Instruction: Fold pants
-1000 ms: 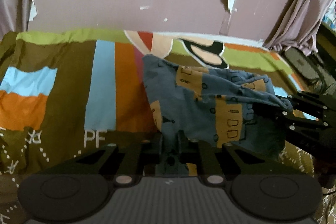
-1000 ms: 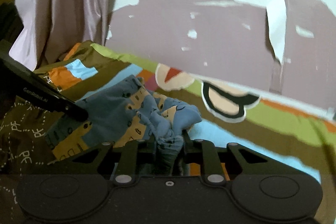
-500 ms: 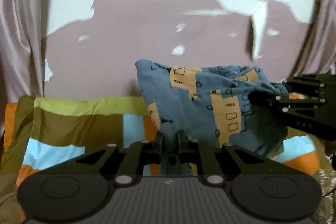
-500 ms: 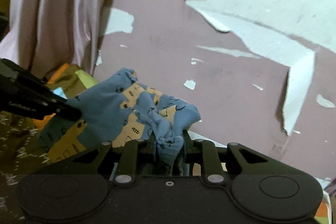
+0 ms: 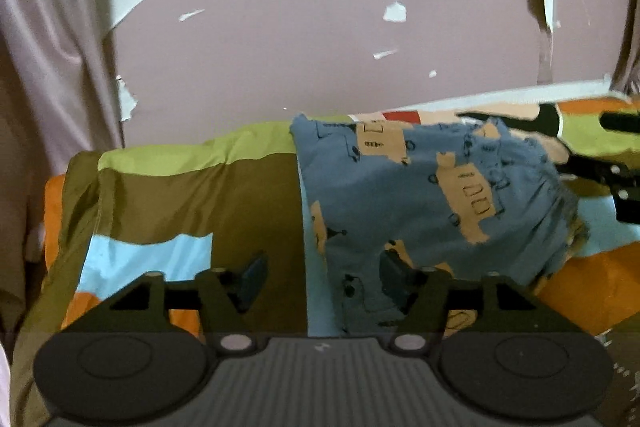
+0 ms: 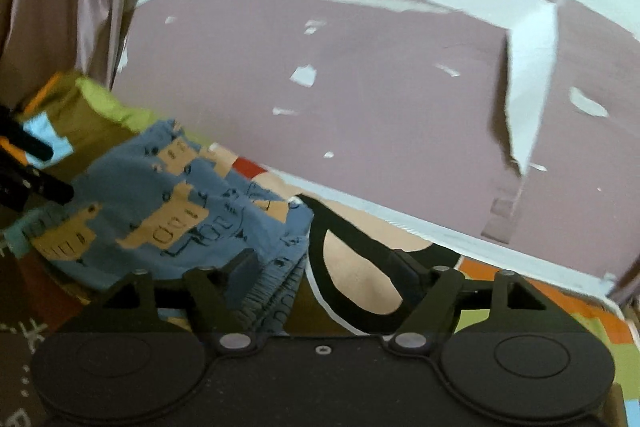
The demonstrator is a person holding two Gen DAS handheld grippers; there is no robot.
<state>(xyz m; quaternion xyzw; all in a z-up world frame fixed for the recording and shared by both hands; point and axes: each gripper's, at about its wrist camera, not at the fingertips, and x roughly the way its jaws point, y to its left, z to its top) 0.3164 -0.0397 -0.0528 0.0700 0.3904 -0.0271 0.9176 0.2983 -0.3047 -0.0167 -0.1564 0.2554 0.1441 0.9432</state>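
Note:
The blue pants with tan vehicle prints lie folded on the patchwork bedcover, near the wall. My left gripper is open, its jaws wide apart, at the pants' near left edge. The right gripper's fingers show at the right edge of this view. In the right wrist view the pants lie left of centre, and my right gripper is open just off their ribbed waistband edge. The left gripper's fingers show at the left edge there.
A mauve wall with peeling paint stands right behind the bed. A mauve curtain hangs at the left. The bedcover has a black-outlined cartoon patch to the right of the pants.
Both grippers held the pants lifted in front of the wall. They have lowered them onto the bedcover and opened, letting go.

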